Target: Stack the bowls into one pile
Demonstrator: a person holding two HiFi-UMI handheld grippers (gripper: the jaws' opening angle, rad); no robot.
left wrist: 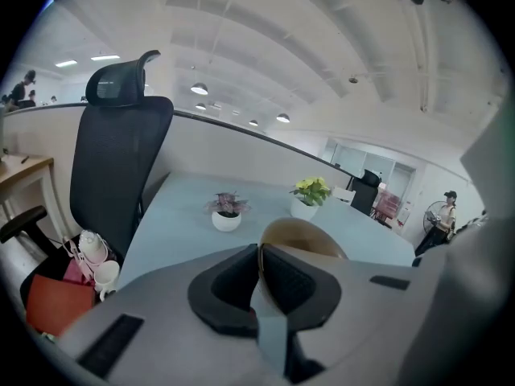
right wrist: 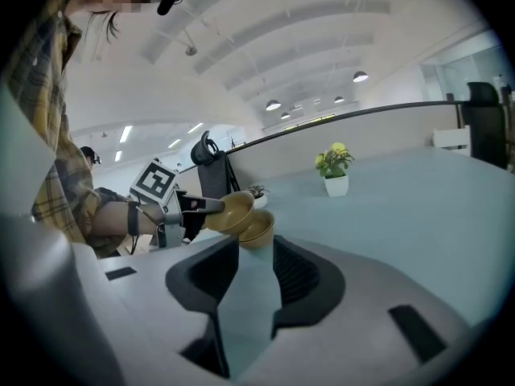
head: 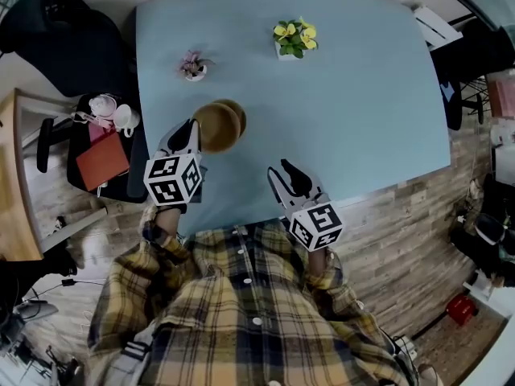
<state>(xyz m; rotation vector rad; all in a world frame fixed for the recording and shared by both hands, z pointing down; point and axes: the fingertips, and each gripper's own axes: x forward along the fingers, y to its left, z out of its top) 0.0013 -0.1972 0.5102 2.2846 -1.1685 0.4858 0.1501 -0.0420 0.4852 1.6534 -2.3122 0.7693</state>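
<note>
The pale blue worktop (head: 338, 119) fills most of what lies in front of me, its near edge against my plaid shirt. A black office chair (left wrist: 121, 175) stands off the worktop's 9 o'clock side, with a red bag (head: 102, 161) on its seat. My left hand-held gripper (head: 191, 131) reaches in from 7 o'clock, and its jaws are clamped tight on the rim of the held bowl (head: 216, 127), a tan bowl tipped on a slant above the worktop. My right hand-held gripper (head: 286, 175) hovers at about 4 o'clock of the bowls, well apart from them, its jaws spread with only bare worktop between them. The second bowl (head: 236, 112), the same tan colour, sits upright on the worktop at 1 o'clock of the held bowl, partly covered by it. I cannot tell whether the two touch. From the right gripper view the held bowl (right wrist: 229, 211) overlaps the upper rim of the second bowl (right wrist: 257, 229). A yellow-flowered plant (head: 294, 39) in a white pot stands at 1 o'clock of the bowls, and a smaller pink-leaved plant (head: 194, 65) in a white pot stands at 11 o'clock, nearer to them.
</note>
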